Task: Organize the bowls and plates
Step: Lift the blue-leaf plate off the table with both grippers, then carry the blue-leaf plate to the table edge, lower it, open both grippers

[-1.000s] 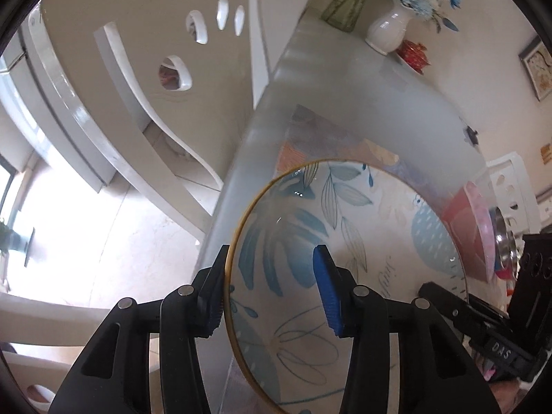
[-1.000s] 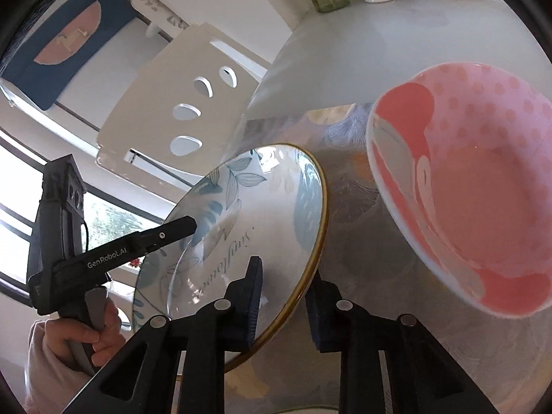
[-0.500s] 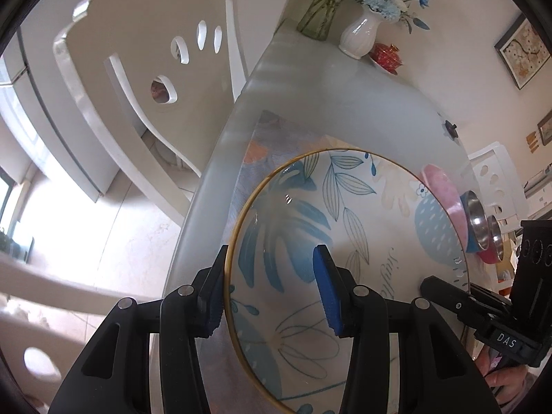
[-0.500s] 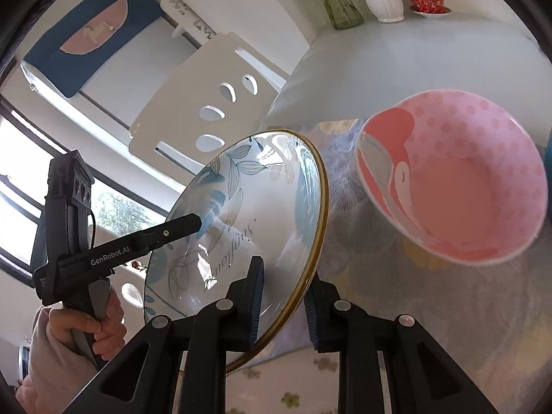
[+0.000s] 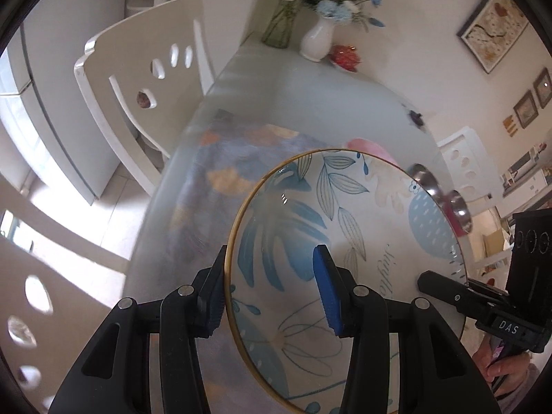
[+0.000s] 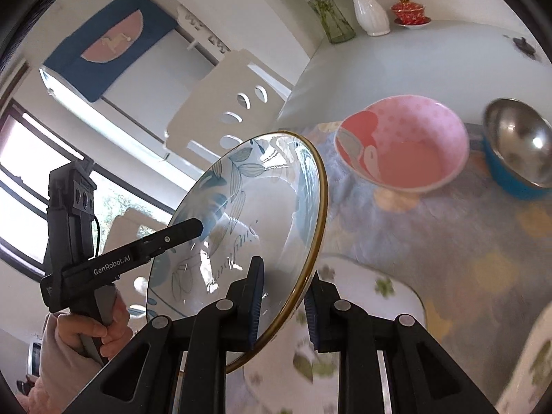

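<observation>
A large plate (image 5: 348, 241) with blue leaves and a gold rim hangs tilted above the table, held from two sides. My left gripper (image 5: 269, 293) is shut on its left rim, one pad outside and one blue pad on the inner face. In the right wrist view the same plate (image 6: 241, 227) has its other rim pinched in my right gripper (image 6: 284, 302). The left gripper (image 6: 186, 231) reaches in from the left in a hand. A pink bowl (image 6: 403, 148) and a steel bowl (image 6: 517, 141) nested in a blue one stand beyond on the mat.
A white dish with green flowers (image 6: 365, 296) lies under the plate on a patterned mat (image 6: 448, 234). The frosted table (image 5: 293, 103) carries vases (image 5: 317, 41) and a red cup (image 5: 345, 55) at its far end. A white chair (image 5: 145, 69) stands at the left.
Both grippers have risen with the plate between them. The table and the pink bowl now look smaller and farther off, and the steel bowl has come into the right wrist view.
</observation>
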Motion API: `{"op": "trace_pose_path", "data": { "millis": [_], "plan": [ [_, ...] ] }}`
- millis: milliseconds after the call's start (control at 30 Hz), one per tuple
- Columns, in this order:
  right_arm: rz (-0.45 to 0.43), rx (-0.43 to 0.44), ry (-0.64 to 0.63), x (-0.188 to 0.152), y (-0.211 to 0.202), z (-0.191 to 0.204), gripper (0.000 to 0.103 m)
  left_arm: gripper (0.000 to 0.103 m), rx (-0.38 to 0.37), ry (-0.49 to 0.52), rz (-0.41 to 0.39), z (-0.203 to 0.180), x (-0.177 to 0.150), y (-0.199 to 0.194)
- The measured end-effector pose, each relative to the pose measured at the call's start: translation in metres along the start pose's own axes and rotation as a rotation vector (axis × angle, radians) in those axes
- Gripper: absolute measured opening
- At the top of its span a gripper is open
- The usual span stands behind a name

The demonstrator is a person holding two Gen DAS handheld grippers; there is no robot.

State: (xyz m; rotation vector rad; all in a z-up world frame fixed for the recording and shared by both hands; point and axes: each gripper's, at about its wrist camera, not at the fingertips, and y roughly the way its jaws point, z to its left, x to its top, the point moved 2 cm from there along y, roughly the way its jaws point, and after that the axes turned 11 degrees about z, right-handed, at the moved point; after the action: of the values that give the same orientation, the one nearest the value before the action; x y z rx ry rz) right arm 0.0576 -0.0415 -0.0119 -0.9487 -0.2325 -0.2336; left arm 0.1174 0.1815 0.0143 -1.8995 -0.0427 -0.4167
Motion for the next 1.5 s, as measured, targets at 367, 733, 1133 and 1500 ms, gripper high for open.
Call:
{"op": "trace_pose_path", "data": {
  "millis": [367,733,1133,1500],
  "plan": [
    [-0.038,0.013,-0.016,-0.081,-0.087,-0.019,0.021,0.043,0.0,0.04,-0.012,-0.083,-0.08,-0.02],
    [-0.009,0.006,0.02,-0.18,-0.134,-0.059,0.021,0.043,-0.019,0.046,0.056,-0.142,-0.166,-0.001],
    [0.051,0.001,0.071,-0.247,-0.122,-0.094,0.021,0.043,0.007,0.04,0.149,-0.155,-0.229,0.036],
    [0.155,-0.046,0.107,-0.277,-0.088,-0.118,0.024,0.043,0.018,0.033,0.249,-0.146,-0.258,0.065]
  ]
}}
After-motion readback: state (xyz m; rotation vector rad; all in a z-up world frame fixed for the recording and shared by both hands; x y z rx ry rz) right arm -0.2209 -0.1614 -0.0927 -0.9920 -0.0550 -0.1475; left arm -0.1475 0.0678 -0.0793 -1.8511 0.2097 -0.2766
